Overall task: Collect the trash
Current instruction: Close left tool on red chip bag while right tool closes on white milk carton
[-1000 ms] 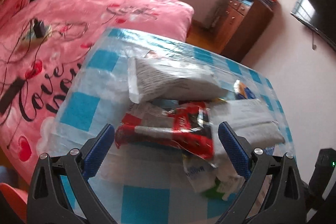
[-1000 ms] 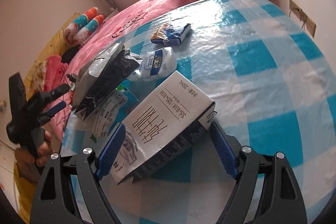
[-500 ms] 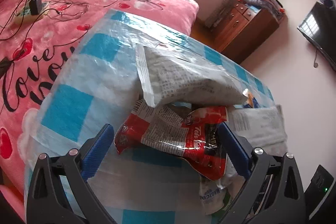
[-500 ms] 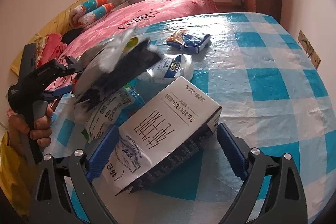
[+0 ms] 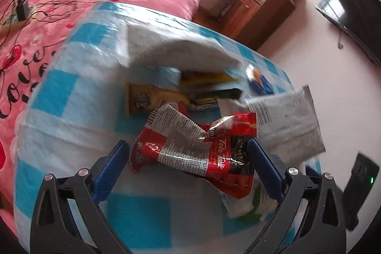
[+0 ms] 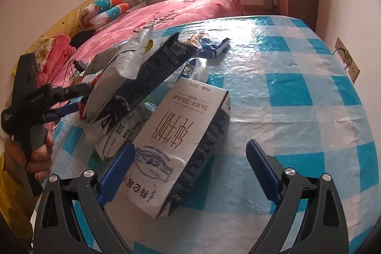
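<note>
Since a second ago our right gripper [image 6: 188, 170] has spread its jaws, so the milk carton [image 6: 181, 146] lies unclamped between them on the checked table [image 6: 297, 92], not yet collected. Our left gripper [image 5: 188, 163] stands wide, straddling the red wrapper [image 5: 197, 146], apparently without pressing it.

We see a table [image 6: 297, 92] in blue-checked plastic cloth; on it lie a milk carton [image 6: 181, 142] nearest us, wrappers left, a blue packet [image 6: 212, 47] far.
</note>
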`<state>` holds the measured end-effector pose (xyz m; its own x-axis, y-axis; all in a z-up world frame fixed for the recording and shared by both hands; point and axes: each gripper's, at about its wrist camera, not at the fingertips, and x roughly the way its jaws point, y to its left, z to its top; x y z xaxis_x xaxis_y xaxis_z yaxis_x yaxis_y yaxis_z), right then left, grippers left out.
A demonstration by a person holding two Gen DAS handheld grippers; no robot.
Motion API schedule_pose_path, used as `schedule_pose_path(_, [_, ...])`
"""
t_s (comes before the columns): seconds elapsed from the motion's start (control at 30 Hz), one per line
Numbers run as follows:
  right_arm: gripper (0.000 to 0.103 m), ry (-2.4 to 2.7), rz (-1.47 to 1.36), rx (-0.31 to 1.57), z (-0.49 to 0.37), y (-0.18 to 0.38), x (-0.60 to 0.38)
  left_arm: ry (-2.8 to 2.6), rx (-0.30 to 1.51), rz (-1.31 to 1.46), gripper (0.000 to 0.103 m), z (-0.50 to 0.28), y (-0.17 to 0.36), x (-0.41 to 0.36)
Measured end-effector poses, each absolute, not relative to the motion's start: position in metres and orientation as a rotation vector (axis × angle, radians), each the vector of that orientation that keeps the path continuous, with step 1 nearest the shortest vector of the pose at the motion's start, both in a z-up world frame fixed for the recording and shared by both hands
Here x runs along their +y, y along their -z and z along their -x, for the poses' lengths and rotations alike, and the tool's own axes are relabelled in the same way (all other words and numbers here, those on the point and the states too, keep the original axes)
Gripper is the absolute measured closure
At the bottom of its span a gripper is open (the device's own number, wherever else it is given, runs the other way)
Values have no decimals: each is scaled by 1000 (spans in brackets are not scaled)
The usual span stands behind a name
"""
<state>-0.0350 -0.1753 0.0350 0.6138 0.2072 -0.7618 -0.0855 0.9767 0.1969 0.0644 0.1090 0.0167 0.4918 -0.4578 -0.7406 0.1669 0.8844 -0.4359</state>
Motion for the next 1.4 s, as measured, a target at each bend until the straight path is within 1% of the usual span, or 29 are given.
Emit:
schedule_pose_path(0.17, [10, -148, -121, 891, 44, -38, -180, 462, 997, 209, 4, -31, -19, 85])
schedule_pose_path(0.23, [10, -134, -102, 887, 50, -39, -180, 456, 1005, 211, 4, -22, -19, 85])
schedule_pose_path(0.4, [10, -123, -127, 884, 54, -38, -183, 364, 984, 409, 4, 0, -22, 111])
schedule_pose_path(0.6, [10, -152, -240, 881, 55, -39, -183, 254, 1002, 724, 4, 16, -9, 142])
schedule_pose_path(0.77, [10, -155, -313, 889, 48, -38, -186, 225, 1035, 824, 4, 21, -1, 141])
schedule_pose_path(0.83, [10, -144, -302, 893, 44, -37, -184, 223, 1038, 846, 5, 18, 0, 135])
schedule_pose_path(1.1, [10, -121, -180, 899, 40, -30, -180, 129, 1021, 759, 5, -14, -6, 117])
schedule_pose_path(1.3, [10, -59, -47, 902, 48, -38, -190, 16, 1035, 440, 5, -38, -13, 100])
schedule_pose_path(1.4, [10, -21, -34, 905, 51, -40, -198, 2, 1051, 449, 5, -40, -16, 103])
